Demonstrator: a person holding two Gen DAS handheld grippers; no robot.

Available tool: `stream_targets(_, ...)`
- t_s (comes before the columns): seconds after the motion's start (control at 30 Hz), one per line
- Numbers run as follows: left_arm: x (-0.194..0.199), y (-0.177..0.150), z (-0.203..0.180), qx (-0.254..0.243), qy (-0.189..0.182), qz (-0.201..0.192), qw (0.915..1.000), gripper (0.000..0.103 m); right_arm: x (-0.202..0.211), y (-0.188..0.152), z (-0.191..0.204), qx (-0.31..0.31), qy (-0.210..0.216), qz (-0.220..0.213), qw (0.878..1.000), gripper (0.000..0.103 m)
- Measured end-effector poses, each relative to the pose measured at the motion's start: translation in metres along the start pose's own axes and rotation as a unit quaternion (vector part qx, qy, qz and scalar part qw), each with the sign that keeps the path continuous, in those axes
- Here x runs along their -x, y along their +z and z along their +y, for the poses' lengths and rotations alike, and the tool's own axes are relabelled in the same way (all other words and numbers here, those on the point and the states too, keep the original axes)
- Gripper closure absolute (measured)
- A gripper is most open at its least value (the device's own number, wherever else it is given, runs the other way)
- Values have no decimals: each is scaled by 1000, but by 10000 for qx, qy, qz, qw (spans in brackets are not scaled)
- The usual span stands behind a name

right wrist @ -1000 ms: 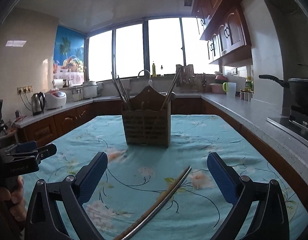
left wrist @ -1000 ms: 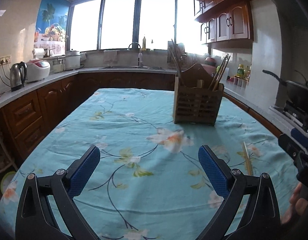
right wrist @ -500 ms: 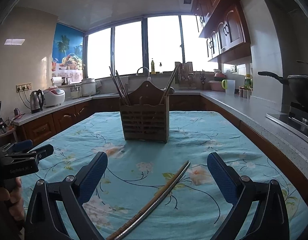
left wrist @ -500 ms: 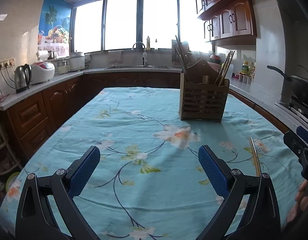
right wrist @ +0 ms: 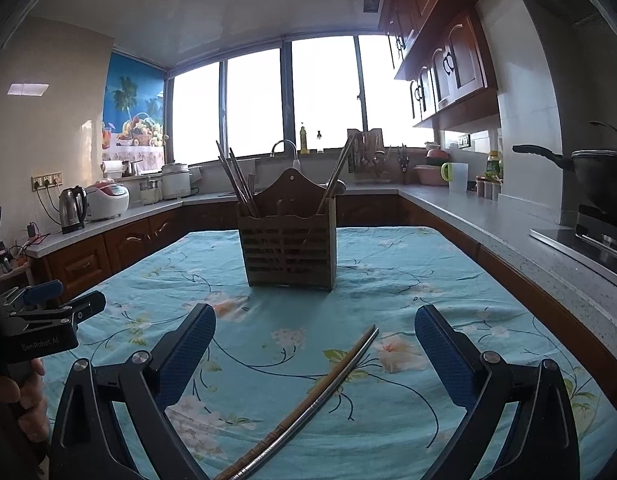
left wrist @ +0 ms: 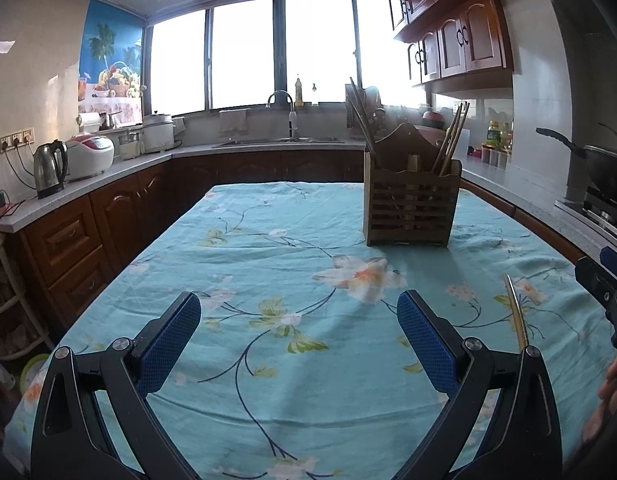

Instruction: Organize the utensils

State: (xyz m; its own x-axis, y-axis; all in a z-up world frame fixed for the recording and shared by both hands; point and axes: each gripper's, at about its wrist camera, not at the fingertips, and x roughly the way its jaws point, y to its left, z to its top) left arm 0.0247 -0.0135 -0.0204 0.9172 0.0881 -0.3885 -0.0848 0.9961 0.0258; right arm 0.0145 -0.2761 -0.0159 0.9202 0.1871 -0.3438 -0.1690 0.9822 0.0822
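Observation:
A wooden slatted utensil holder (left wrist: 411,211) stands on the floral tablecloth with chopsticks sticking out of it; it also shows in the right wrist view (right wrist: 289,249). A pair of chopsticks (right wrist: 314,400), one metal and one wooden, lies flat on the cloth between my right gripper's fingers. It shows at the right in the left wrist view (left wrist: 517,312). My right gripper (right wrist: 314,342) is open and empty above the chopsticks. My left gripper (left wrist: 298,328) is open and empty over bare cloth, to the left of the chopsticks.
The table (left wrist: 248,248) is covered in a teal floral cloth. Counters run round it, with a kettle (left wrist: 48,168) and rice cooker (left wrist: 90,156) on the left, a sink (left wrist: 280,140) at the back, and a stove with a black pan (right wrist: 600,176) on the right.
Both grippers have tilted and drawn back slightly, so the holder sits lower and farther in view. The chopsticks have not moved. Both grippers stay open.

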Motion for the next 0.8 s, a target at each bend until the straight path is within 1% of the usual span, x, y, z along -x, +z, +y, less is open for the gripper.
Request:
stream_targets(0.2, 2, -1, -2, -72, 70, -42, 9999, 2, -1, 1, -1, -4, 22, -22, 10000, 2)
stream_targets(0.5, 7, 0, -4, -102, 38, -179, 9998, 2, 1, 1, 1, 2, 42, -118, 9999, 2)
stream_targets(0.8, 8, 1, -5, -115, 33, -216, 9997, 2, 2, 0, 1, -5, 43, -143, 9999, 2)
